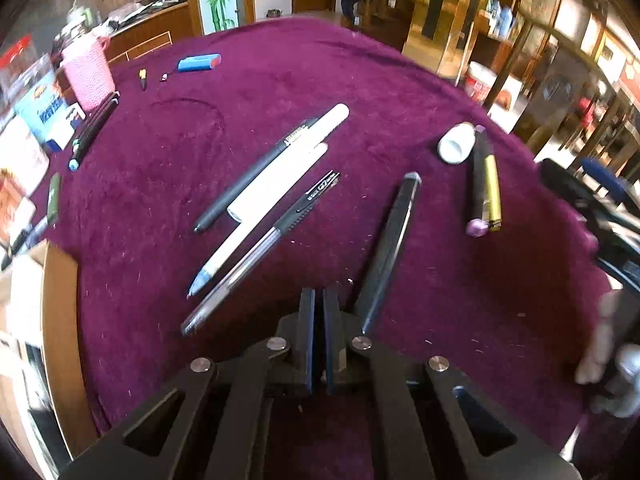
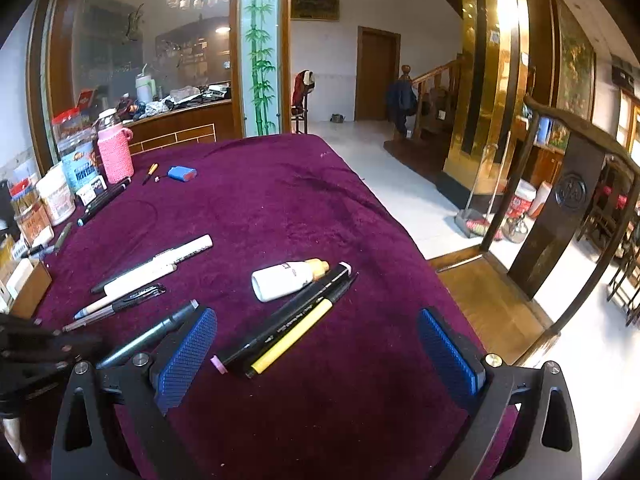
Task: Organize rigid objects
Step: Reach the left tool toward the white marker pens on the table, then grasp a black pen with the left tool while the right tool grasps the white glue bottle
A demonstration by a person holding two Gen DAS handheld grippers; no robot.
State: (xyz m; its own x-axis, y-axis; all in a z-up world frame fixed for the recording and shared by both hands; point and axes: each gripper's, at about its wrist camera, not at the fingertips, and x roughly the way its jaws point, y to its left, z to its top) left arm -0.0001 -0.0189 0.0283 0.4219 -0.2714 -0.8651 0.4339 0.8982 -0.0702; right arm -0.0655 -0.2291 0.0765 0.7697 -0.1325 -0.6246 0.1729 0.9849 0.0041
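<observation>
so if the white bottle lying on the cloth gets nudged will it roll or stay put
The white bottle lies on its side and looks round, so it would probably roll. The plush purple cloth should slow it. The black marker beside it may block it.

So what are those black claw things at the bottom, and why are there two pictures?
Each claw is a hand-held gripper, a two-finger pincher that a person carries, one in each hand. Each has a small camera looking along its fingers, so you get two pictures. One picture looks from the left hand-held gripper, which is shut on nothing, with a dark pen lying beside it. The other looks from the right hand-held gripper, which is open and empty. On the purple cloth lie pens, two markers and a white bottle.
</observation>
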